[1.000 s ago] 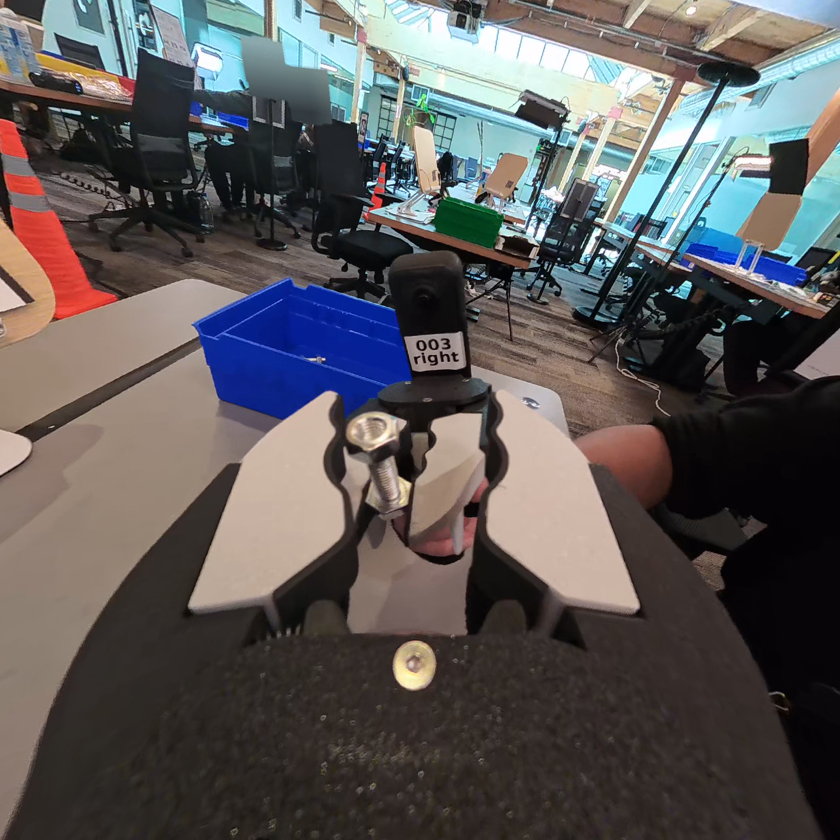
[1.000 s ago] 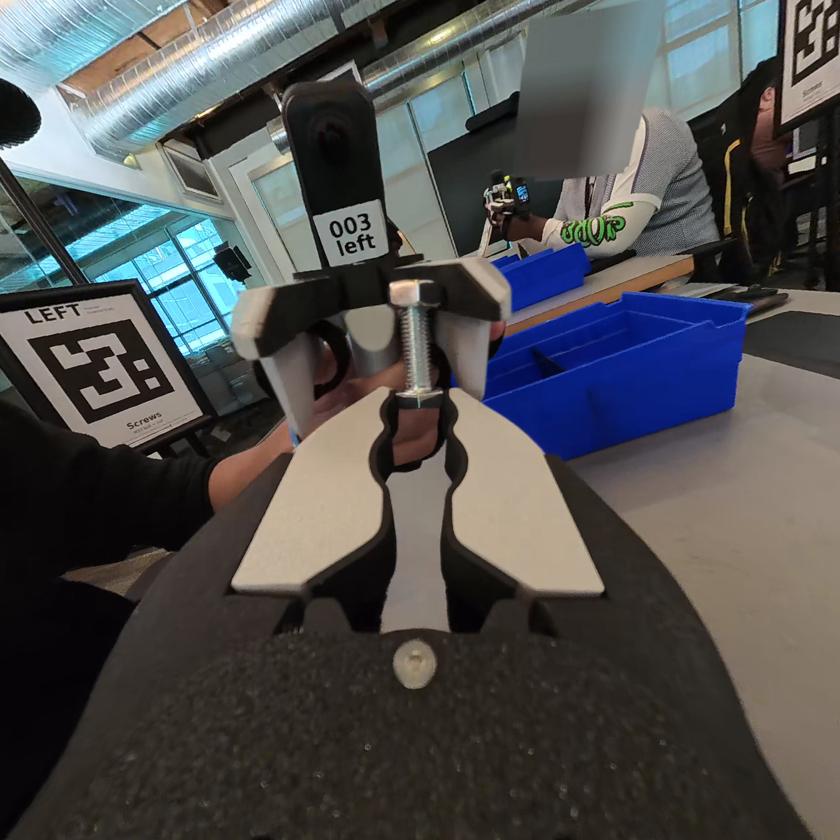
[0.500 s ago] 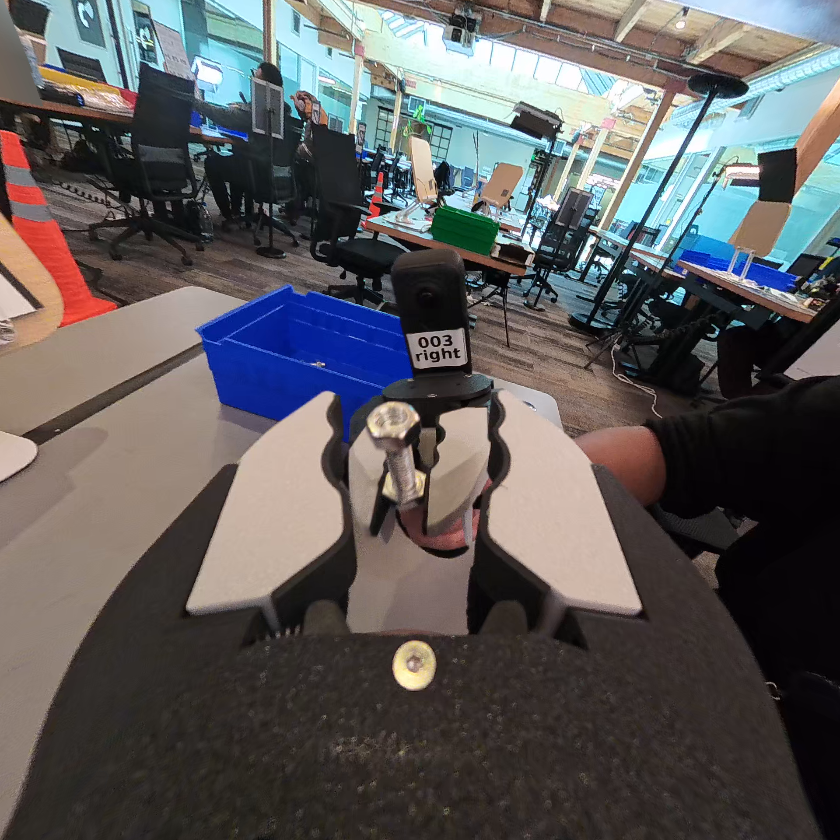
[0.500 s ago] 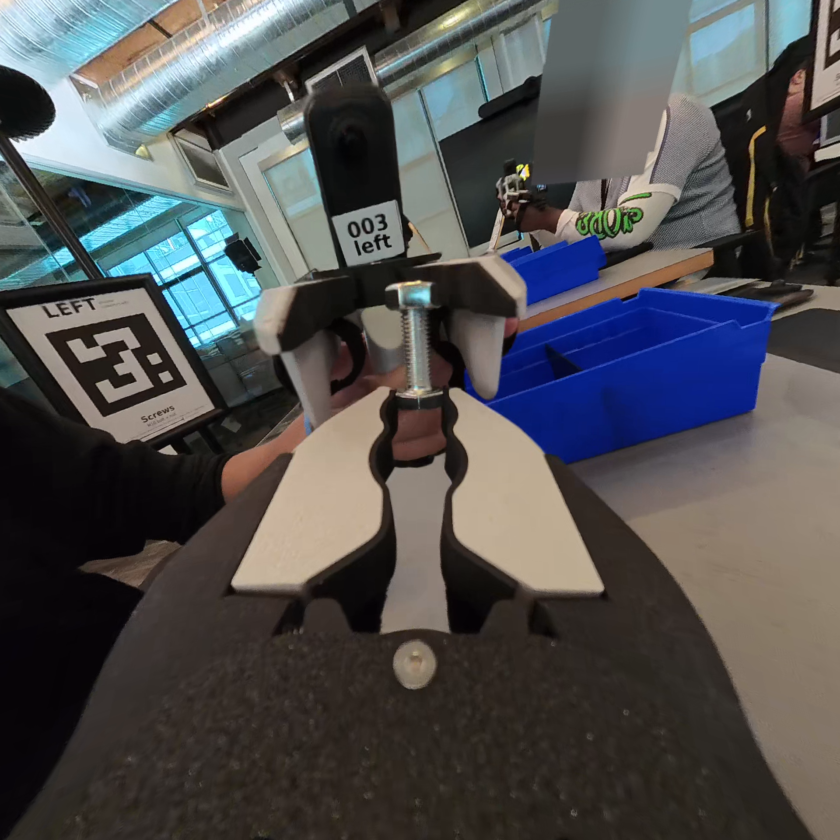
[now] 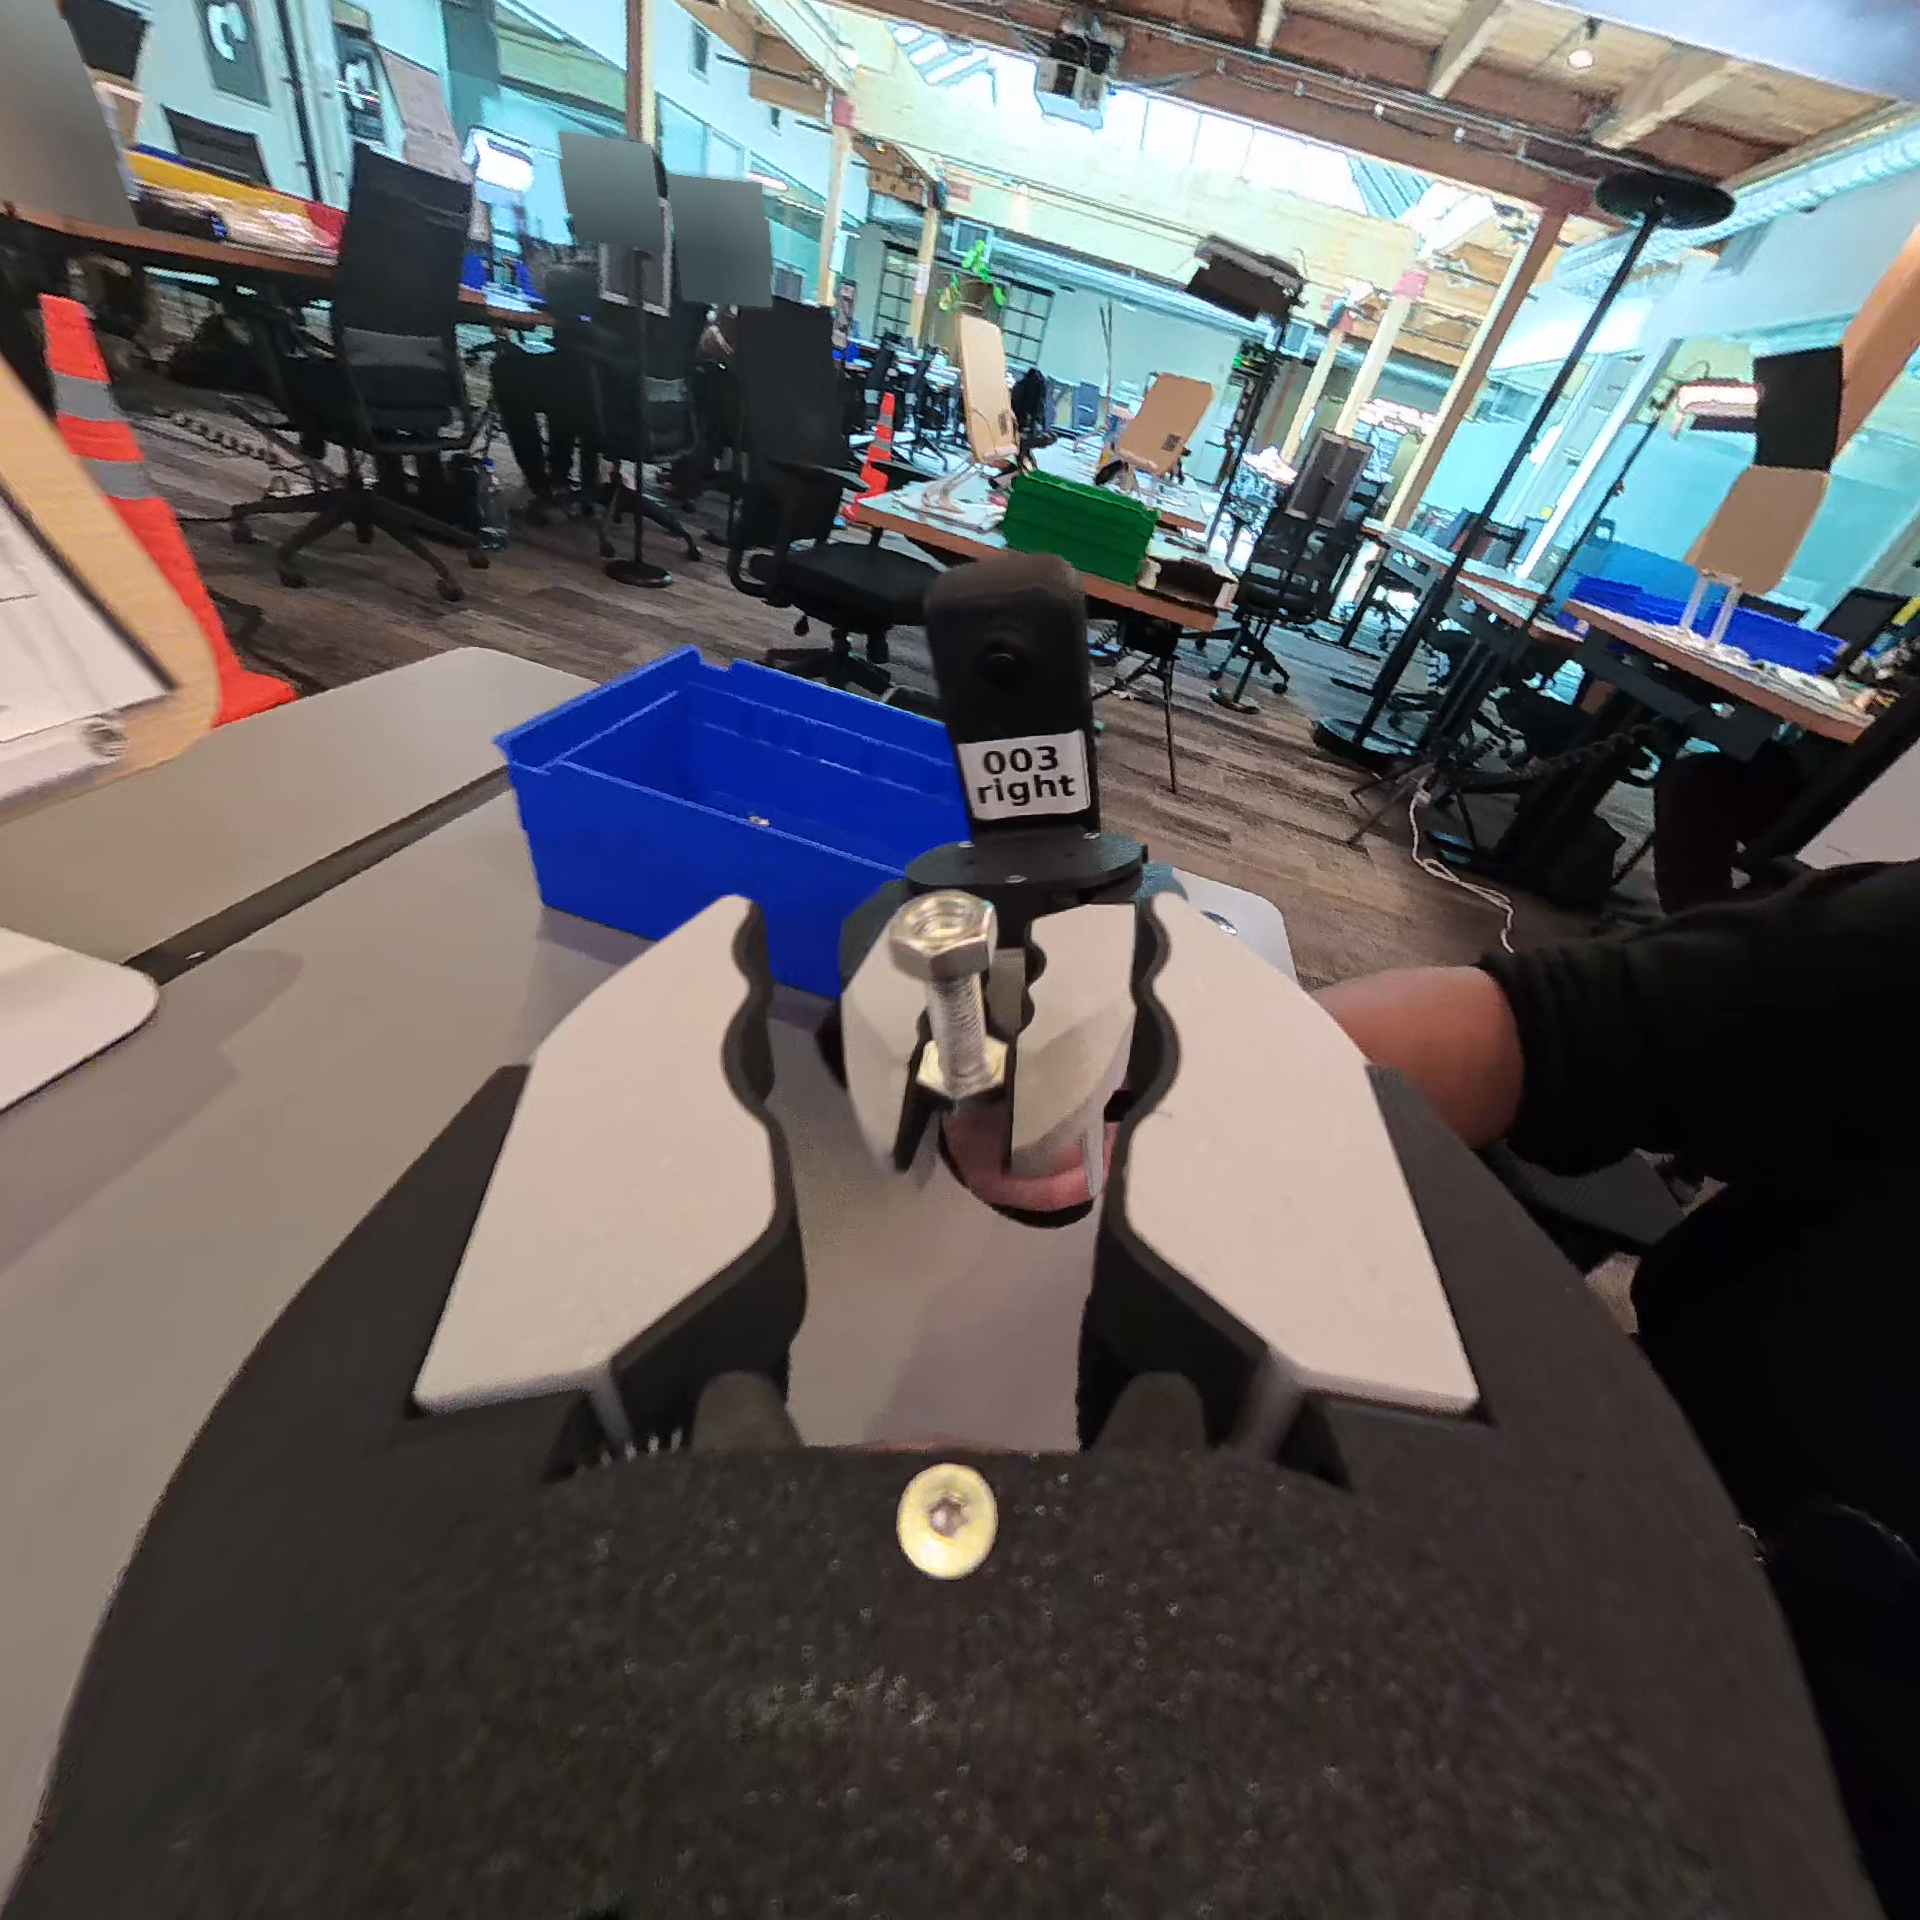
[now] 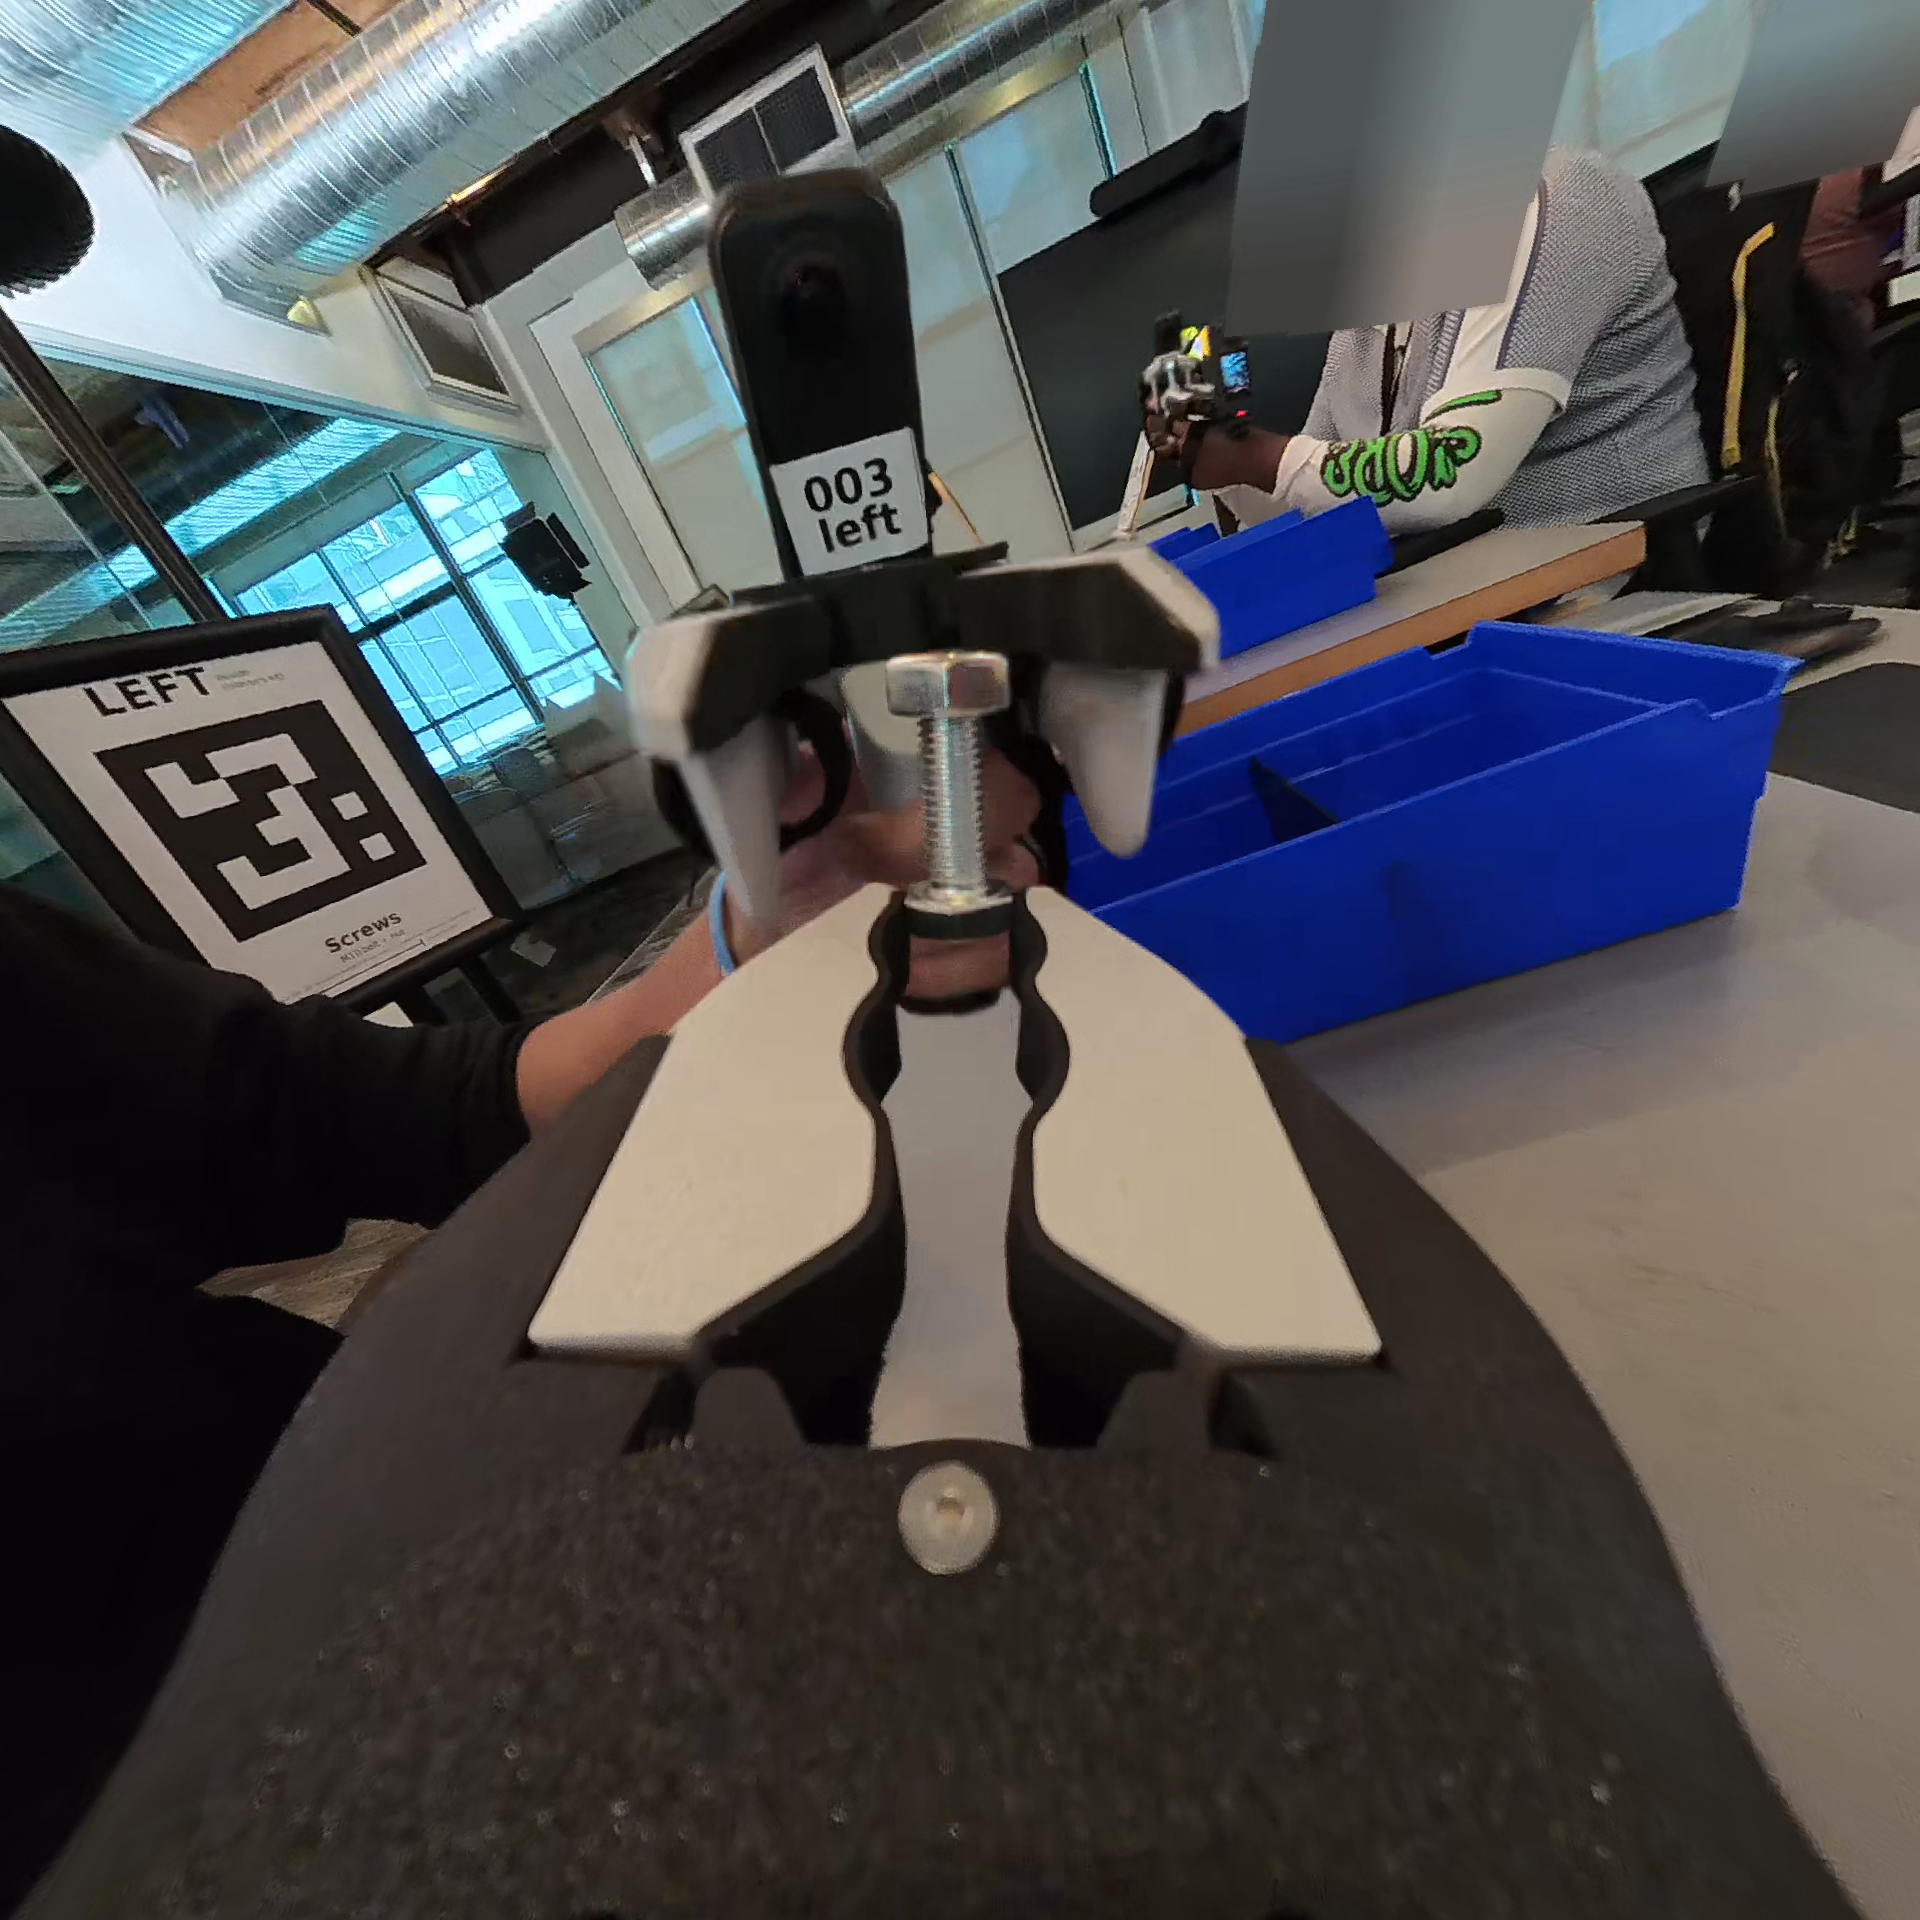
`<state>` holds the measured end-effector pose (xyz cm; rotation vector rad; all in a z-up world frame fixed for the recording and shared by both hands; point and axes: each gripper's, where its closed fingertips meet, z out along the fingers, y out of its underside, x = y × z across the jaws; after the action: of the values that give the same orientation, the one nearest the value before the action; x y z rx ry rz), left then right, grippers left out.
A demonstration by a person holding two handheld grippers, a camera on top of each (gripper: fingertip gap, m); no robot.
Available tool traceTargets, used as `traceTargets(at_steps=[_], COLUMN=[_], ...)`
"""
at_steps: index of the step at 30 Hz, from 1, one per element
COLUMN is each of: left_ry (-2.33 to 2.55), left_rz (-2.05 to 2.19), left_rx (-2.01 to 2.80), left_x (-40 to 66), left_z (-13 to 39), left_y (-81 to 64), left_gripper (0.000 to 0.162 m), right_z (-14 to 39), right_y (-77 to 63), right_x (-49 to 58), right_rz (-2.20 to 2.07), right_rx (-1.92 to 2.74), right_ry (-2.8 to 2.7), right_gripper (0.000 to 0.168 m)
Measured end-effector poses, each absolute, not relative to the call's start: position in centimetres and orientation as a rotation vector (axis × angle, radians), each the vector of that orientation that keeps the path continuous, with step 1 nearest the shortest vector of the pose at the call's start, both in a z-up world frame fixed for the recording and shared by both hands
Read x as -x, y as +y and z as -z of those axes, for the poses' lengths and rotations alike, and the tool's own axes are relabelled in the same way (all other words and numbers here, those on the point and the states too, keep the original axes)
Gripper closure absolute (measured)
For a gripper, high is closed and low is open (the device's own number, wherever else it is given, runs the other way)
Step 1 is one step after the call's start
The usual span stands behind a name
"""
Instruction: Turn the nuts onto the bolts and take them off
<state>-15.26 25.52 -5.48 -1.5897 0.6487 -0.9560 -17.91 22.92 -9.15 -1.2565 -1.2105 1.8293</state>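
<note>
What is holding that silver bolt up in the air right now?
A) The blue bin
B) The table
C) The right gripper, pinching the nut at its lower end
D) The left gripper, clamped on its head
C: the right gripper is shut on the nut under the upright bolt, while the left gripper stands open.
</note>
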Motion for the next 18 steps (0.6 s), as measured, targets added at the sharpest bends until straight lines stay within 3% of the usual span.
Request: traceTargets(at_steps=[4, 10, 18], left_ry=[0.615, 0.719, 0.606], left_rz=[0.997, 1.028, 0.975], left_rx=[1.545, 1.608, 1.639], left_x=[16.8, 12.6, 17.5], left_z=[4.1, 6.4, 6.0], left_y=[24.9, 24.8, 25.5], left_gripper=[0.111, 0.089, 0.095], right_z=[9.2, 9.8, 9.4], right_y=[23.7, 22.7, 24.2], right_x=[17.7, 18.5, 17.6], right_rz=[-1.822, -1.825, -1.817], right_rx=[1.275, 1.282, 1.294], right_ry=[-1.183, -1.226, -1.17], right_gripper=[0.15, 0.15, 0.15])
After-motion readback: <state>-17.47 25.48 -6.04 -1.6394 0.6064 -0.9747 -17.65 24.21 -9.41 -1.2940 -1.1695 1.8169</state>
